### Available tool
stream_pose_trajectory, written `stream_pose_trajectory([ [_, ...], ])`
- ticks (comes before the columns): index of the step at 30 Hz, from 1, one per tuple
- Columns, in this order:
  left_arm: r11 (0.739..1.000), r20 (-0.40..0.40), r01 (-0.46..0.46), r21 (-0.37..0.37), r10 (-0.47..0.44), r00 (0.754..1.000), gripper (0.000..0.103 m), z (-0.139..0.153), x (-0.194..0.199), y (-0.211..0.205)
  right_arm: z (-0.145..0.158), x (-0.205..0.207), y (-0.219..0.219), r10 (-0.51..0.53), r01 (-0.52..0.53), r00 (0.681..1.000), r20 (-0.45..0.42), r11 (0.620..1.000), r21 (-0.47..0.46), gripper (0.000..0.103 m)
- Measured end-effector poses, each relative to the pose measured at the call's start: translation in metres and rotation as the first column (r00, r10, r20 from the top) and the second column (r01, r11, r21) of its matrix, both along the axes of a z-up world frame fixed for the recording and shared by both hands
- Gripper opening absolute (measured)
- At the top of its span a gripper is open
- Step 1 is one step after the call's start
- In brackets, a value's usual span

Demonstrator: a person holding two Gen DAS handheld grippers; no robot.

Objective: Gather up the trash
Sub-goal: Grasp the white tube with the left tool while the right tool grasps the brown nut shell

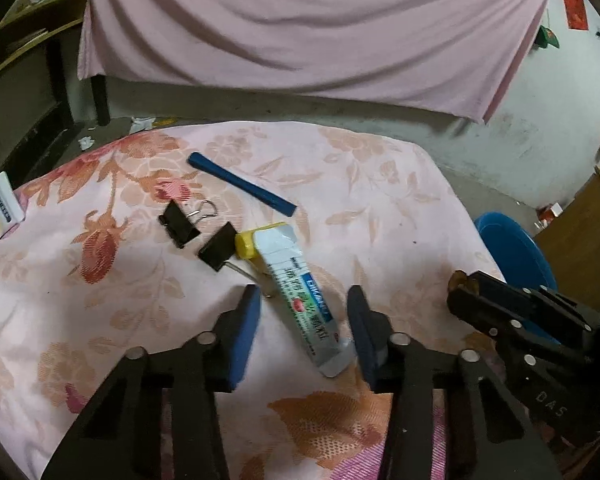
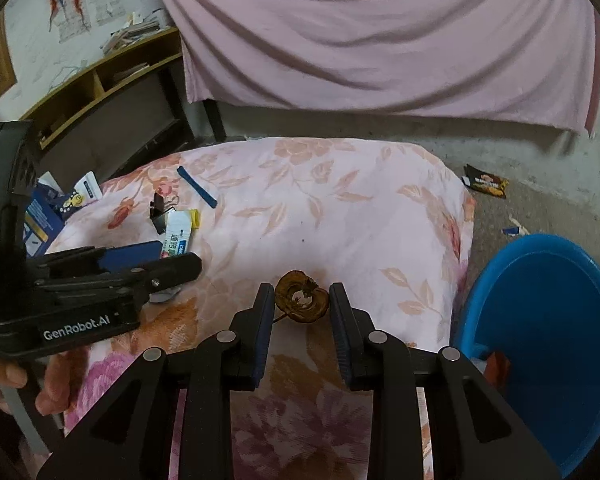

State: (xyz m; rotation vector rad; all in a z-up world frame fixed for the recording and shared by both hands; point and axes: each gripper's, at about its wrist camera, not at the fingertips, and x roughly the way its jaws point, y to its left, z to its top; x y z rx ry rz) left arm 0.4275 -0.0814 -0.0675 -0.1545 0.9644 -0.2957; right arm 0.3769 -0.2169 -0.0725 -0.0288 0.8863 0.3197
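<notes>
A squeezed toothpaste tube [image 1: 300, 292] with a yellow cap lies on the floral cloth, its flat end between the fingers of my open left gripper [image 1: 302, 300]. It shows small in the right wrist view [image 2: 178, 236]. A brown dried peel [image 2: 302, 298] sits between the fingertips of my right gripper [image 2: 300, 300]; the jaws flank it closely, contact unclear. In the left wrist view the right gripper [image 1: 466, 286] shows the peel at its tip. A blue bin [image 2: 540, 320] stands to the right.
Two black binder clips [image 1: 198, 236] and a blue stick [image 1: 242, 184] lie on the cloth-covered table [image 1: 380, 184]. A small card box [image 1: 2, 204] sits at the left edge. A pink sheet [image 1: 300, 28] hangs behind. A snack wrapper [image 2: 486, 186] lies on the floor.
</notes>
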Motion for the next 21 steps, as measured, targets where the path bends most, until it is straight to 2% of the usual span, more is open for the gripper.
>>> stream_pose_trajectory([
  [4, 1.000, -0.002, -0.007, -0.001, 0.007, 1.000, 0.014, -0.003, 0.001, 0.002, 0.000, -0.002, 0.003, -0.002, 0.002, 1.000, 0.005, 1.000, -0.007, 0.026],
  [9, 1.000, 0.020, 0.023, -0.011, -0.023, 1.000, 0.004, 0.000, -0.005, 0.001, 0.000, -0.004, 0.005, 0.010, -0.009, 1.000, 0.016, 1.000, -0.021, 0.026],
  [16, 0.997, 0.125, 0.052, -0.050, -0.045, 0.991, 0.003, 0.015, -0.021, -0.006, 0.005, -0.010, 0.004, 0.019, -0.018, 0.998, 0.058, 1.000, -0.009, 0.026],
  [21, 0.997, 0.278, 0.061, -0.056, -0.043, 0.960, 0.003, 0.038, -0.041, -0.009, 0.014, -0.017, -0.004, 0.002, -0.006, 0.993, 0.121, 0.999, 0.034, 0.026],
])
